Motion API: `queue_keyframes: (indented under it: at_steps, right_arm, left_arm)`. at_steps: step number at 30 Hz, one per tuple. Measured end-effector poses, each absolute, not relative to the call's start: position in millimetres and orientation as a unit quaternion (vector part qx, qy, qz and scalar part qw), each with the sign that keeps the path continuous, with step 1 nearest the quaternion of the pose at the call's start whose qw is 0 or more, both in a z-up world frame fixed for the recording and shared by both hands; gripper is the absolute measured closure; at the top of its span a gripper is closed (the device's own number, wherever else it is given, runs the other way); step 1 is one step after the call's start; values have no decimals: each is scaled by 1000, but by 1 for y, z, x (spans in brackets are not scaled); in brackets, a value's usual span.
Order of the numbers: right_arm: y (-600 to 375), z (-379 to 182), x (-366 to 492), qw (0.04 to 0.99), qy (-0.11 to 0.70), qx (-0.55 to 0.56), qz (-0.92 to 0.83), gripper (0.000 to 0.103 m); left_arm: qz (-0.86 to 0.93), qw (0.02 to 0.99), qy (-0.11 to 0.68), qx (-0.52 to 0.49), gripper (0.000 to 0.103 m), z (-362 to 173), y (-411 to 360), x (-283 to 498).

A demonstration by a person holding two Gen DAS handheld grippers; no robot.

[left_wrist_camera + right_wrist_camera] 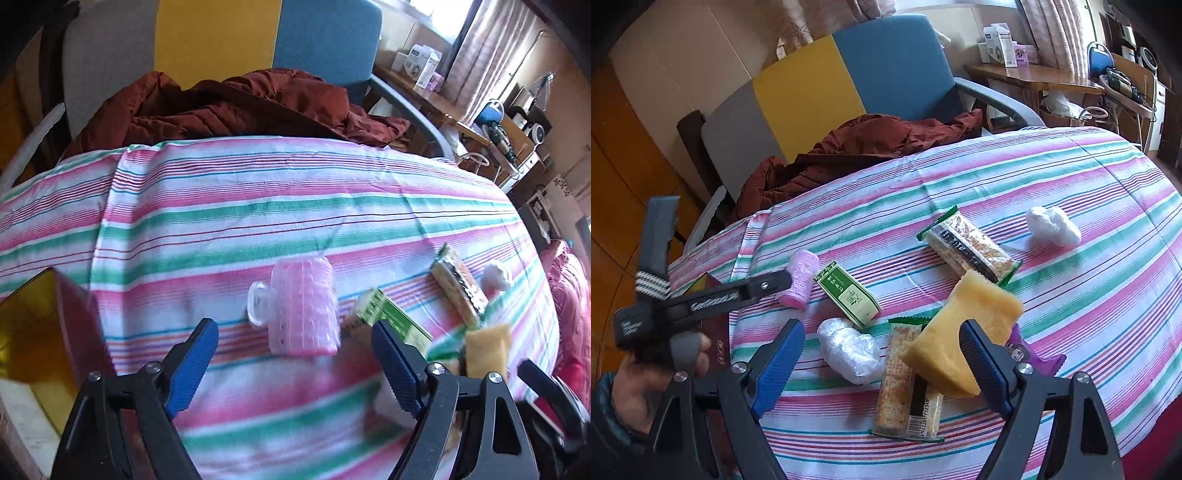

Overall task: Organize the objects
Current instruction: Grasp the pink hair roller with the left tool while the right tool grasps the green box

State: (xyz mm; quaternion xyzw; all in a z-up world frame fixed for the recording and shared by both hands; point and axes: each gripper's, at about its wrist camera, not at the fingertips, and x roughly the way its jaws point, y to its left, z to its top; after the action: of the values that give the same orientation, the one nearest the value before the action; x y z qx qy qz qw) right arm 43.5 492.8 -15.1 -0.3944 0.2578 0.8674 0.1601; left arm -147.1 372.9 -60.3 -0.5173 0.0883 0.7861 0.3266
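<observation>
At the far left of the striped tabletop (pixel 1071 177) sits a dark red box with a gold inside (pixel 40 325), and just right of it the left gripper (pixel 291 363) comes in with its fingers (pixel 192 369) spread wide and nothing between them. The pink hair roller (pixel 303 306) lies straight ahead of those fingers, close beyond their tips and roughly centred in the gap — its long axis runs away from the gripper, so the fingers would close across its narrow width. It is a translucent pink cylinder with a ribbed, gridded surface and a clear clip at its left side. The left hand is plainly the nearer one to it. Further right lie a green-and-white carton (pixel 847 293), a crumpled clear plastic wad (pixel 849 349), two wrapped cracker packs (pixel 971 247) and a yellow sponge (pixel 964 332). The right gripper (pixel 886 365) hangs above these, fingers (pixel 777 369) likewise wide and empty — the sponge sits under its right finger, untouched as far as I can judge.
</observation>
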Motion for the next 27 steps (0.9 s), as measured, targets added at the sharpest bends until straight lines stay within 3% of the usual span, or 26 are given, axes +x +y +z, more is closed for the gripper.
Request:
queue_keyframes:
  at_steps: [9, 10, 11, 20, 25, 27]
  right_arm:
    - [491, -20, 40, 157, 254, -409, 862, 16]
    - [491, -21, 39, 158, 253, -411, 862, 16]
    - [491, -21, 39, 158, 251, -413, 861, 16]
    - [487, -13, 30, 158, 223, -415, 868, 16]
    - [478, -6, -10, 121, 165, -438, 875, 35]
    - [472, -13, -34, 101, 139, -459, 872, 38]
  left_arm:
    - [774, 316, 100, -539, 21, -89, 385, -169]
    - [778, 318, 106, -532, 25, -89, 386, -167]
    - [780, 322, 113, -524, 39, -88, 387, -165]
    - [792, 345, 97, -495, 39, -66, 367, -157]
    - [799, 353, 70, -481, 39, -41, 336, -148]
    - [802, 354, 57, -477, 39, -33, 322, -143]
